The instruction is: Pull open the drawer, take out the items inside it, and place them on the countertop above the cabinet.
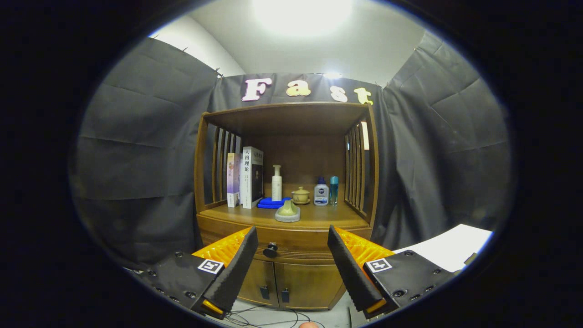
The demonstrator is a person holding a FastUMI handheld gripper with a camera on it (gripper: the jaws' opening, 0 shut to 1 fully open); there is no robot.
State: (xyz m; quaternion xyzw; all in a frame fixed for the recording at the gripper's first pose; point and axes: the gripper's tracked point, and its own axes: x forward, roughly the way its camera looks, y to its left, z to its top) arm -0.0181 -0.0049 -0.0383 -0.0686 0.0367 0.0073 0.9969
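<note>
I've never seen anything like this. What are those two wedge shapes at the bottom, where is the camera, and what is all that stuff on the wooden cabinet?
The camera rides on a hand-held gripper and looks forward along its two fingers, the wedges you noticed. A person carries it; there is no robot arm. The fingers are spread apart and hold nothing.

Beyond them stands a wooden cabinet. Its drawer is closed, with a dark round knob showing between the fingers, and two doors below.

On the countertop stand two books, a white pump bottle, a blue cloth, a small lidded cup, a white bottle, a teal bottle and, in front, a greenish ornament.
</note>
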